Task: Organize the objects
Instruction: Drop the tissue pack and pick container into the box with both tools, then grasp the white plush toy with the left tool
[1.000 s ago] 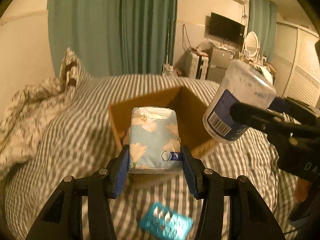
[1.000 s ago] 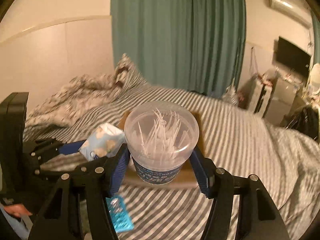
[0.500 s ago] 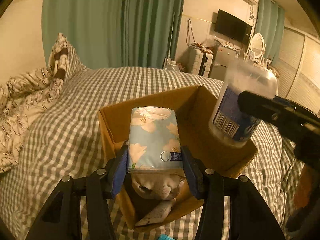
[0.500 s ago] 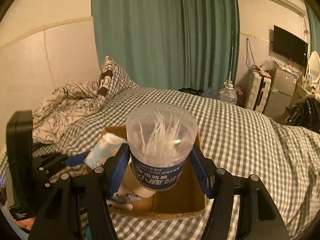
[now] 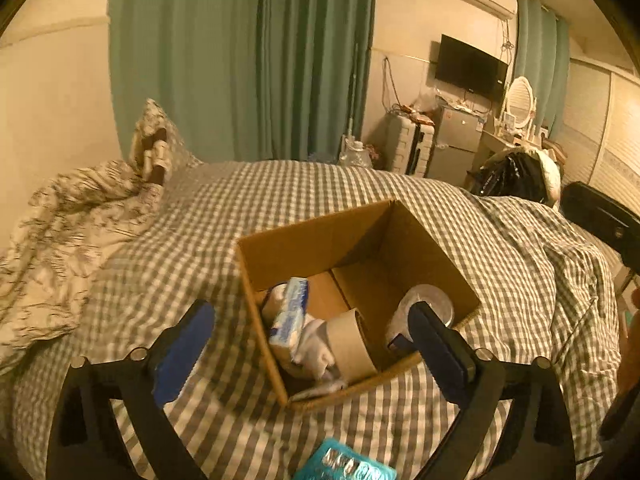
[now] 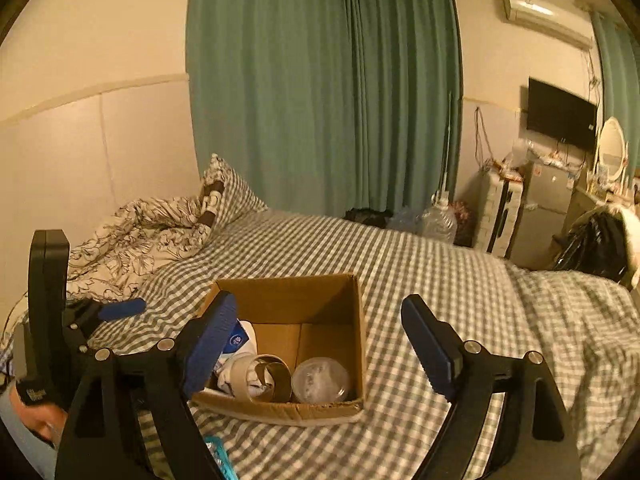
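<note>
Item: box point(image 5: 420, 256) on the bed point(image 5: 500, 248), twelve o'clock of both claws, is holding tissue pack point(image 5: 289, 312), tape roll point(image 5: 350, 344), swab jar point(image 6: 320, 378). You are holding left claw point(image 5: 312, 340) and right claw point(image 6: 320, 350) wide apart, empty. Teal packet point(image 5: 348, 464), six o'clock: likely light, slippery; pinch its edges.

In the box point(image 6: 362, 344) on the bed point(image 6: 460, 280) — tissue pack point(image 5: 290, 314) left, tape roll point(image 6: 266, 376) middle, jar point(image 6: 320, 380) right.
</note>
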The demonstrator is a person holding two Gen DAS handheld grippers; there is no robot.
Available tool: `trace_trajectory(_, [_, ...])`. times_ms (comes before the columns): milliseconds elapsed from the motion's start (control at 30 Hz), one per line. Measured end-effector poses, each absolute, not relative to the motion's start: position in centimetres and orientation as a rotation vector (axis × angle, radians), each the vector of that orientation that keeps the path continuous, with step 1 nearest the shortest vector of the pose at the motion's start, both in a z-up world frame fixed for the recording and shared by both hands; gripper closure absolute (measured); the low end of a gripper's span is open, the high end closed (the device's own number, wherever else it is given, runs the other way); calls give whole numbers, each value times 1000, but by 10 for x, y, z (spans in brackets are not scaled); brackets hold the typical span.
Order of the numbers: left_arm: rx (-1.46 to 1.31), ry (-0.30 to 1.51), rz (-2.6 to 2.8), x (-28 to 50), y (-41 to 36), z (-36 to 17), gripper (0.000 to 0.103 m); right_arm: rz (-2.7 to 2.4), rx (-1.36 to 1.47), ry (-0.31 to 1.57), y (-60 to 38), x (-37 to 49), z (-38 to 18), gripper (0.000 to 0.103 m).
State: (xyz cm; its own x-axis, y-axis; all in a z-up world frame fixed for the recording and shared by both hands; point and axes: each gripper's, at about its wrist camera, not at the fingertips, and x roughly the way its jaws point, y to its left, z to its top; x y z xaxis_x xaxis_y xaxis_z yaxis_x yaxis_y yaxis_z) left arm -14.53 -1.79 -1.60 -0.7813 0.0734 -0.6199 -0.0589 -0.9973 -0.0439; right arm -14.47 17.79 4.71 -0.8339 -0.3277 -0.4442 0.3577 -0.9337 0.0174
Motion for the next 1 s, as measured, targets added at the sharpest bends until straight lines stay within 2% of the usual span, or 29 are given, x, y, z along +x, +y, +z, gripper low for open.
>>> trace_trajectory(200, [-1016,-2,2929,-95,-20,-1,1,-2709,609,137,186,-89,68,15])
trace_trajectory(333, [-1059,16,2937,-62,-17,-12,1,-2697,646,160,185,-55,57,14])
trace_trajectory(500, [-1163,-3,2896,-25,-10,-57,1,-2735,733,237,183,-26,21,14])
trace_trajectory(667, [-1298,31,2840,-16,9,-112,1,-2750,843,204,194,-11,-24,14])
trace_trajectory(867, [-1332,64,2771,1,27,-138,1,-2759,1031,180,214,-7,-78,14])
trace_trajectory(1000, [-1370,59,2706,5,35,-149,1,-2774,1070,160,223,-9,-87,14])
